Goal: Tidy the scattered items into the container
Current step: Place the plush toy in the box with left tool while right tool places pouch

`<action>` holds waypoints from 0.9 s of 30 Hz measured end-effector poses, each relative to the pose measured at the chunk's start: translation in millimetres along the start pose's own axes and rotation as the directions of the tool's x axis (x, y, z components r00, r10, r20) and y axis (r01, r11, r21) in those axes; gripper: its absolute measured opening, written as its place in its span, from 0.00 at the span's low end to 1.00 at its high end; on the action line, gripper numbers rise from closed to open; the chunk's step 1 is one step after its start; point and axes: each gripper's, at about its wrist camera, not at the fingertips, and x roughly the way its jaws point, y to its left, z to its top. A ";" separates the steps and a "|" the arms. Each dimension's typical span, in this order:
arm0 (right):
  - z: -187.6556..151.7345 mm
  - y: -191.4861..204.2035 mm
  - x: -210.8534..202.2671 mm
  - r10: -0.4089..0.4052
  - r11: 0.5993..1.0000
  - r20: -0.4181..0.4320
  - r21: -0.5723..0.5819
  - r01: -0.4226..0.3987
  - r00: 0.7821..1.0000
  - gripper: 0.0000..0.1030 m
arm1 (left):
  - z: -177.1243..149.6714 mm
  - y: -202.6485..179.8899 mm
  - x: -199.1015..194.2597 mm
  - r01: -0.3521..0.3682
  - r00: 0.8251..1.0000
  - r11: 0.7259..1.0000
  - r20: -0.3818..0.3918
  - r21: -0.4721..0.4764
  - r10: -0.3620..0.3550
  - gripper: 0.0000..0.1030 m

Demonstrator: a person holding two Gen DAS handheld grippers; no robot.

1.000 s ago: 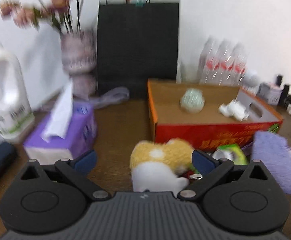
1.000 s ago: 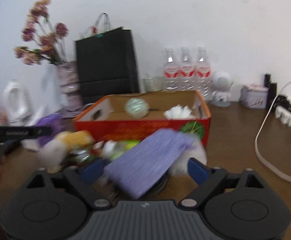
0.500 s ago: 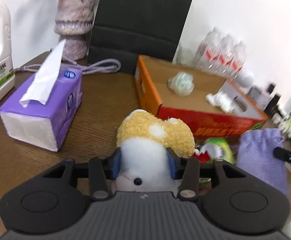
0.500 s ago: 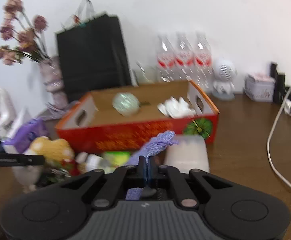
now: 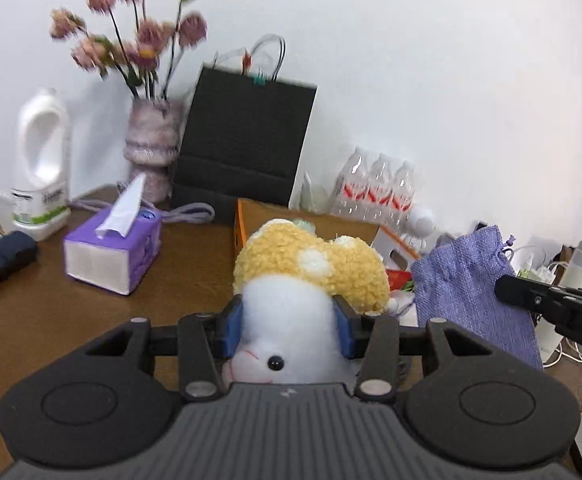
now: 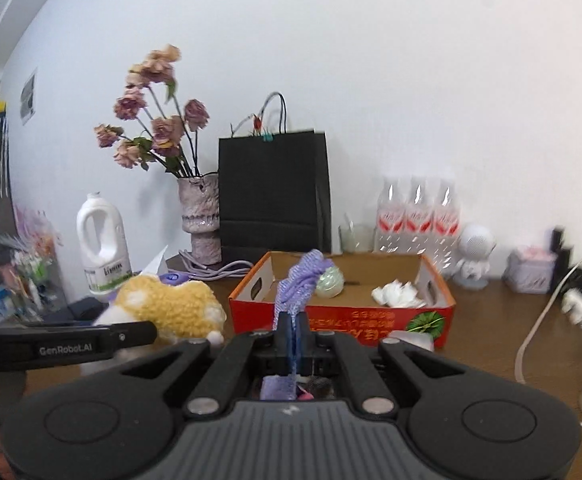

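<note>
Carrying plush toy clamped in left gripper, purple pouch pinched in right gripper; best released low inside cardboard box.

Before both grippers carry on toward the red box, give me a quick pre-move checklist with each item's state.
1. Left gripper clamped on the plush toy: ok, blue pads press its white body.
2. Right gripper pinching the purple pouch: ok, fabric is squeezed between shut jaws.
3. Both items lifted off the table: ok.
4. Red box has free floor: ok, only a green ball and white crumpled paper inside.
5. Grippers apart from each other: ok, side by side, no contact seen.
6. Items left in front of the box: cannot tell, grippers hide that area.
</note>
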 end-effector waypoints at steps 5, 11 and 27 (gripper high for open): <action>-15.6 9.0 -53.5 0.021 1.000 0.066 -0.013 -0.020 0.998 0.01 | -6.9 -19.2 -39.7 0.017 0.996 0.998 0.085 0.054 -0.022 0.45; -11.9 1.7 -70.0 0.014 1.000 0.098 0.014 -0.016 0.995 0.01 | -1.7 -20.0 -29.6 0.031 0.995 0.999 0.095 0.033 -0.034 0.45; 135.3 -93.1 172.5 0.065 0.993 0.050 0.092 -0.069 0.997 0.01 | 135.5 0.2 243.4 -0.061 0.996 0.997 -0.072 -0.051 0.057 0.45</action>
